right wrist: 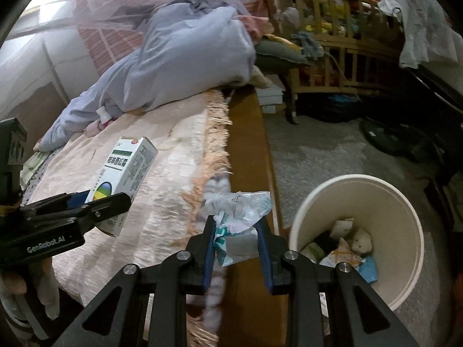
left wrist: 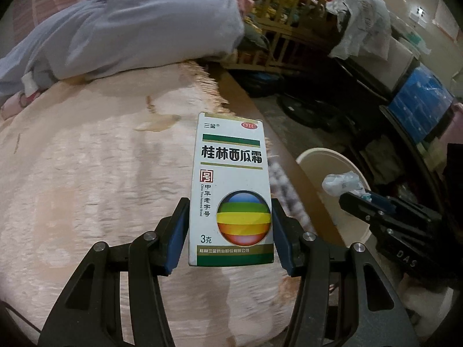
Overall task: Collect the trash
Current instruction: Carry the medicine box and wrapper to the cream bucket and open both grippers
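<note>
Trash is held in both hands right now. From the left wrist camera, the left gripper (left wrist: 230, 231) has its jaws closed on a white medicine box (left wrist: 231, 188), squeezing the lower part of its sides. The box stands up tall over the pink bed cover (left wrist: 101, 173). Off to the right, the cream bin (left wrist: 327, 162) sits on the floor beside the bed. The right gripper (left wrist: 351, 196) is near the bin's rim and carries a crumpled plastic wrapper (left wrist: 341, 183).

From the right wrist camera, the right gripper (right wrist: 237, 243) has its jaws pinched tight on the crumpled plastic wrapper (right wrist: 240, 211). It hangs over the wooden bed edge (right wrist: 249, 150), just beside the bin (right wrist: 405, 217). The bin already has other scraps at the bottom. The left gripper (right wrist: 98, 202) holds the medicine box (right wrist: 127, 167) over the bed, farther from the bin.

What could go wrong? I think the wrapper is light and floppy, so if it is let go too early it may land on the bed edge or the floor. The box is held only near its bottom, so a quick swing could tip it out. The two grippers are close and could bump on the way to the bin.
</note>
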{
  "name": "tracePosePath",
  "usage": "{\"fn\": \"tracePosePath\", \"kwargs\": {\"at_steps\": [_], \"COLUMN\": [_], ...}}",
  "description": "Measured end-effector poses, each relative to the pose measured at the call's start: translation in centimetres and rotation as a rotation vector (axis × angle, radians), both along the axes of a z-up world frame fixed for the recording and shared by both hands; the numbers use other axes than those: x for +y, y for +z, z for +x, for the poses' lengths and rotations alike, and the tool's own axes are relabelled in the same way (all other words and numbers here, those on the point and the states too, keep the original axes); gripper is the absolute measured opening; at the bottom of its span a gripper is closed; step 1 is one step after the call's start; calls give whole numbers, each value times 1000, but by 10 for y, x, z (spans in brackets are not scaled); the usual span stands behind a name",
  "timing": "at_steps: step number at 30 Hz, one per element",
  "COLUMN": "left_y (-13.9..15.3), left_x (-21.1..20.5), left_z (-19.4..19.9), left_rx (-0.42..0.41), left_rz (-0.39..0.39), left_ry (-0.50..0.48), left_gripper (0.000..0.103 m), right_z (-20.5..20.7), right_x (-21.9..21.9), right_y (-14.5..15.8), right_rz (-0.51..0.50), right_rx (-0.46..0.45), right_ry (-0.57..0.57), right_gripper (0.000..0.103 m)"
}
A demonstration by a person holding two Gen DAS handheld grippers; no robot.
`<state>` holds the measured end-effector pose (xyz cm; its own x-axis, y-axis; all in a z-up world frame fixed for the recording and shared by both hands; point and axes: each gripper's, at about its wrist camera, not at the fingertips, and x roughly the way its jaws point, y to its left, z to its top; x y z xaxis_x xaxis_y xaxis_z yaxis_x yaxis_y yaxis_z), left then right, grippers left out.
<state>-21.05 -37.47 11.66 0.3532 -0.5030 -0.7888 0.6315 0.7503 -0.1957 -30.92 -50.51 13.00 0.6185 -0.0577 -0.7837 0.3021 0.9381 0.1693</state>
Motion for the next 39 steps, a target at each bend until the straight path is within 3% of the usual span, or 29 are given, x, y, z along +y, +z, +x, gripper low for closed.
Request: {"fn": "tracePosePath", "kwargs": {"at_steps": [10, 18, 23, 27, 29, 32, 39], "left_y": [-10, -20, -25, -26, -26, -27, -18], "left_x": [-58, -99, -118, -130, -134, -139, -126], "left_z": [-18, -24, -27, -27, -27, -31, -38], "left_rx": [45, 70, 95, 127, 123, 122, 56], "left_rz": [5, 9, -15, -83, -99, -110, -80], "left_ry": [-98, -150, -178, -212, -218, -246, -216], "left_gripper": [52, 52, 53, 54, 58, 59, 59], "right_z": [-31, -57, -68, -74, -74, -78, -87], "right_x": [-47, -88, -103, -112, -115, -119, -119], "right_y": [-10, -32, -37, -40, -41, -42, -35], "right_rz": [-18, 32, 46, 56, 61, 58, 40], "right_rx": [32, 50, 49, 53, 59, 65, 53], "right_ry": [-100, -210, -256, -295, -313, -339, -368], "right_gripper": [26, 26, 26, 26, 29, 43, 46]}}
